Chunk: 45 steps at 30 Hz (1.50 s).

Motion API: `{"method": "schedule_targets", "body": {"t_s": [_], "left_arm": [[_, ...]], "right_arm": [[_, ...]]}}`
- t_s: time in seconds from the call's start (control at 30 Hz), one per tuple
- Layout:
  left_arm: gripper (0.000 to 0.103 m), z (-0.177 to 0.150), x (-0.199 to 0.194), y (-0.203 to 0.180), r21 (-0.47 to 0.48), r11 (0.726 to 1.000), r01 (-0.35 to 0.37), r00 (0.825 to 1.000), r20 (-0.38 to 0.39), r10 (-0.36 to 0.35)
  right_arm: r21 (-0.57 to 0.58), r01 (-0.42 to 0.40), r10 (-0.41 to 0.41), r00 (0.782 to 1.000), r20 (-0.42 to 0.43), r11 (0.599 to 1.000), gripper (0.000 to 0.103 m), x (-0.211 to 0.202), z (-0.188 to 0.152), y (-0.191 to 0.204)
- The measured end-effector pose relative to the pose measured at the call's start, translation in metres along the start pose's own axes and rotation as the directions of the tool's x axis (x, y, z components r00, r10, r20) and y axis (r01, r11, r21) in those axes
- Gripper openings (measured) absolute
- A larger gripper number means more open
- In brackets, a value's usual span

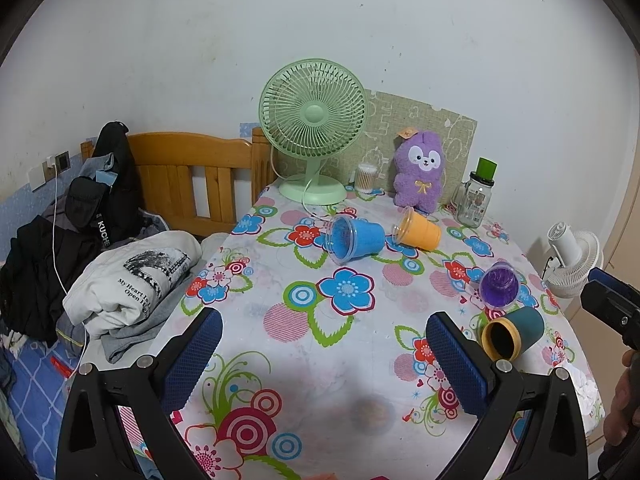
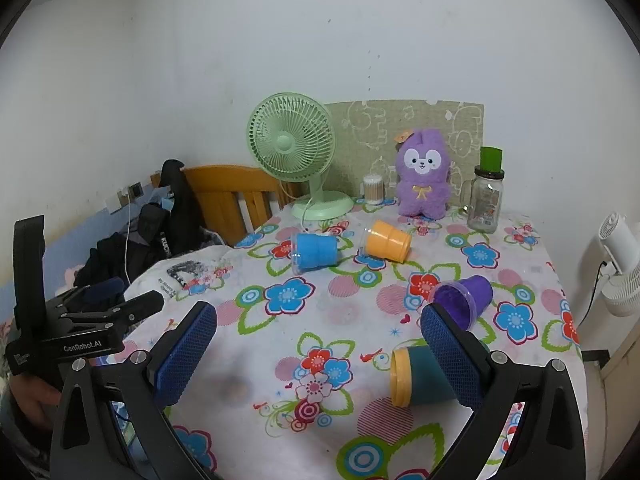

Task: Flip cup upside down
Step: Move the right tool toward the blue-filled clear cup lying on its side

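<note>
Several cups lie on their sides on the flowered tablecloth (image 1: 304,344): a blue cup (image 1: 354,239) (image 2: 316,252), an orange cup (image 1: 418,229) (image 2: 387,241), a purple cup (image 1: 499,285) (image 2: 464,296), and a teal cup with a yellow rim (image 1: 514,333) (image 2: 420,372). My left gripper (image 1: 324,360) is open and empty above the near part of the table. My right gripper (image 2: 320,356) is open and empty; its right finger (image 2: 452,356) overlaps the teal cup in view. The right gripper also shows at the left view's right edge (image 1: 612,308).
At the back stand a green desk fan (image 1: 314,128), a purple plush toy (image 1: 419,168), a cotton swab jar (image 1: 366,178) and a glass jar with a green lid (image 1: 478,194). A bed with piled clothes (image 1: 100,264) lies left. A white fan (image 1: 572,260) is at right.
</note>
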<state>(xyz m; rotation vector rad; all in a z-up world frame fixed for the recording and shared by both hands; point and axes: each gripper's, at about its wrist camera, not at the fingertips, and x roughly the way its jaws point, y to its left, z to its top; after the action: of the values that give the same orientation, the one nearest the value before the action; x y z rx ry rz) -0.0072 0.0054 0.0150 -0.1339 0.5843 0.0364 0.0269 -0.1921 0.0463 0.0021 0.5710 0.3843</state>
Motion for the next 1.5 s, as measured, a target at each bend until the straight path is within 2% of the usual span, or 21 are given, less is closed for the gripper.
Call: {"method": "schedule_targets", "body": {"t_s": [0.4,0.67,0.8,1.03,1.13,1.33,1.5], "left_arm": [[0.103,-0.005,0.018,0.001,-0.017,1.000,-0.006,0.999,-0.041,0.006],[0.103,-0.003,0.054,0.005,-0.033,0.999,-0.020,0.995,-0.103,0.016],[0.103,0.002,0.079,0.008,-0.050,0.998,-0.031,0.991,-0.135,0.024],[0.103,0.021,0.128,0.013,-0.094,0.993,-0.072,0.982,-0.179,0.055],[0.103,0.027,0.147,0.015,-0.096,0.990,-0.102,0.976,-0.201,0.081],[0.103,0.037,0.181,0.031,-0.170,0.974,-0.147,0.963,-0.248,0.102],[0.103,0.036,0.204,0.036,-0.226,0.960,-0.165,0.949,-0.300,0.093]], "right_arm": [[-0.053,-0.019,0.015,0.998,-0.062,0.998,0.103,0.023,0.003,-0.004],[-0.119,-0.058,0.039,0.988,-0.152,0.991,0.103,0.072,0.015,-0.013],[-0.237,-0.085,0.033,0.976,-0.214,0.968,0.103,0.109,0.029,-0.010],[-0.414,-0.173,0.024,0.940,-0.340,0.893,0.103,0.184,0.054,-0.005],[-0.420,-0.221,0.049,0.923,-0.381,0.880,0.103,0.212,0.063,-0.006],[-0.428,-0.280,0.065,0.890,-0.451,0.859,0.103,0.266,0.076,-0.006],[-0.419,-0.336,0.094,0.860,-0.501,0.843,0.103,0.310,0.090,-0.009]]}}
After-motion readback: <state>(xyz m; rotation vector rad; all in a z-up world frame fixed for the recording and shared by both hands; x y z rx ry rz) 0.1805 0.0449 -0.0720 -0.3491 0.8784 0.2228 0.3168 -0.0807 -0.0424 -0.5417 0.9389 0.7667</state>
